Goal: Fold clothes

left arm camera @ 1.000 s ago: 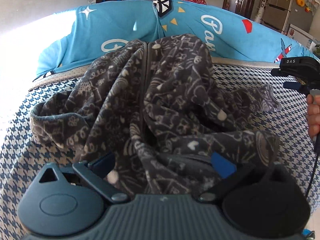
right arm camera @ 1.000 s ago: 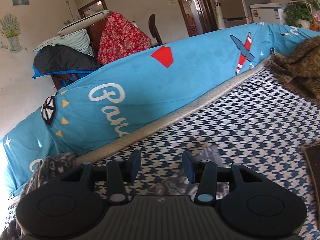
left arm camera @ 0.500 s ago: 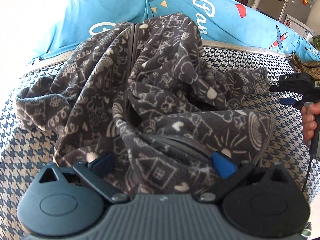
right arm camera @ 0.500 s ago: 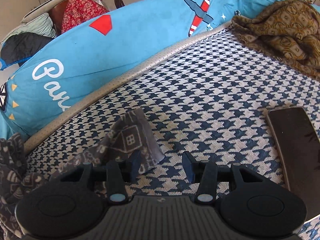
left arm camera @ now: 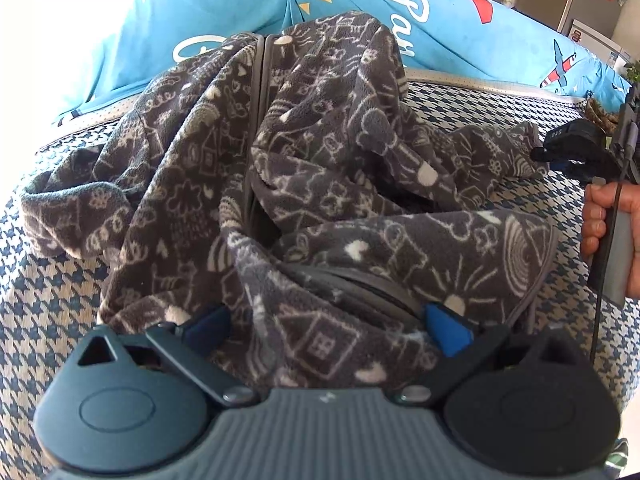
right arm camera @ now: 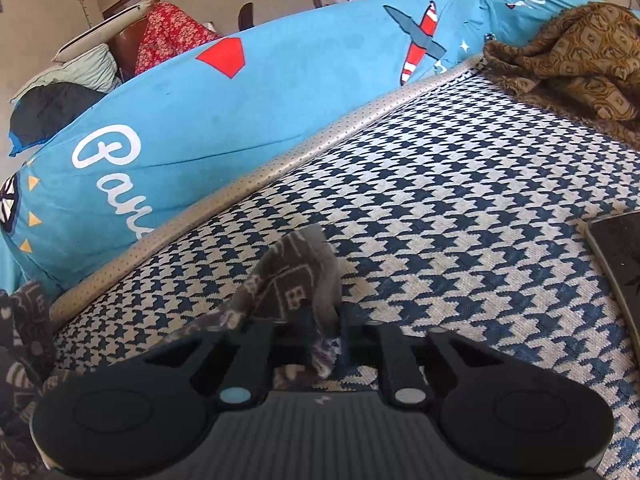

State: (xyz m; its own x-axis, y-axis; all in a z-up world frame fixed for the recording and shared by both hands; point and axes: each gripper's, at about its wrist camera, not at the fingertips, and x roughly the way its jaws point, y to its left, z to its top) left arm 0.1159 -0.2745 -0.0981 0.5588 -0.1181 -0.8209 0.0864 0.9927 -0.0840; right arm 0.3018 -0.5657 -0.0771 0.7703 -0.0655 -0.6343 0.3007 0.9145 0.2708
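A crumpled grey fleece garment with white doodle print and a centre zip lies heaped on the houndstooth bed cover. My left gripper is open, its blue-padded fingers spread wide over the garment's near hem. My right gripper is shut on a corner of the same garment, the sleeve end, which sticks up between the fingers. In the left wrist view the right gripper shows at the right edge, held by a hand.
A long blue printed bolster runs along the bed's far side. A brown patterned blanket is piled at the far right. A dark flat phone-like slab lies on the cover at the right. Furniture and a fridge stand behind.
My right gripper has closed on the sleeve corner; half a second ago it was open beside it. The left gripper has edged closer over the garment's hem, still open.
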